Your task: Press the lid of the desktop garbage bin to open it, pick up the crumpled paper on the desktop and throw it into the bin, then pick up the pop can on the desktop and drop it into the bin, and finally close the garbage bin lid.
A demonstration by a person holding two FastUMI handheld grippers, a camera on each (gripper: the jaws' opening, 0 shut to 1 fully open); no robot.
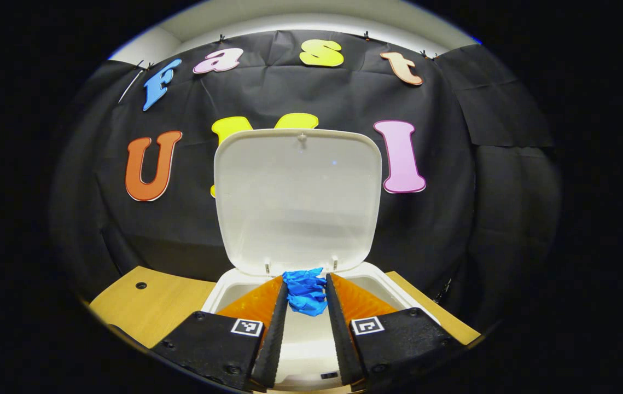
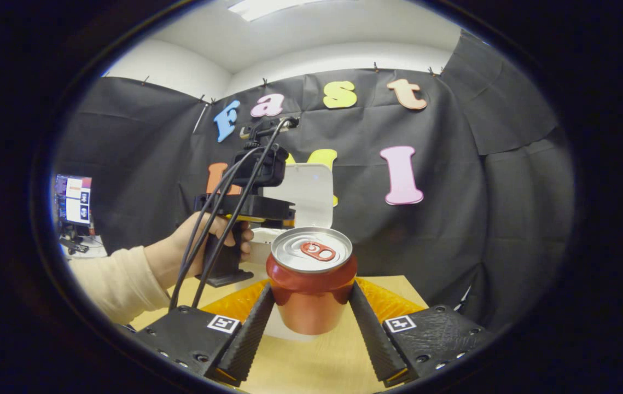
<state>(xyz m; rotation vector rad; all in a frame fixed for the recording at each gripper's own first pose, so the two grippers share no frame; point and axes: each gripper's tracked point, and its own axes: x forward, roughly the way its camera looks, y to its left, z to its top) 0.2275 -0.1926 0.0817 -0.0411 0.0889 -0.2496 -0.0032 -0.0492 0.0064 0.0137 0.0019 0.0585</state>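
The garbage bin (image 1: 234, 290) stands on the desktop (image 1: 147, 306) with its lid (image 1: 297, 200) raised upright against the booth wall. In the left gripper view the left gripper (image 1: 307, 298) is over the open bin mouth, its fingers closed on the crumpled paper (image 1: 306, 291), a blue wad pinched near the tips. In the right gripper view the right gripper (image 2: 311, 306) grips the pop can (image 2: 311, 287) about its body, the can upright with its tab uppermost and apparently lifted just clear of the desktop. The left gripper, held in a person's hand (image 2: 202, 246), shows farther off beside the bin.

Judgement: the step in hand is the paper drop. It is best done by holding the tips well inside the bin's rim, clear of the lid, and parting the fingers fully so the wad falls free. The can should wait steady and upright, apart from the bin, until the left gripper is withdrawn
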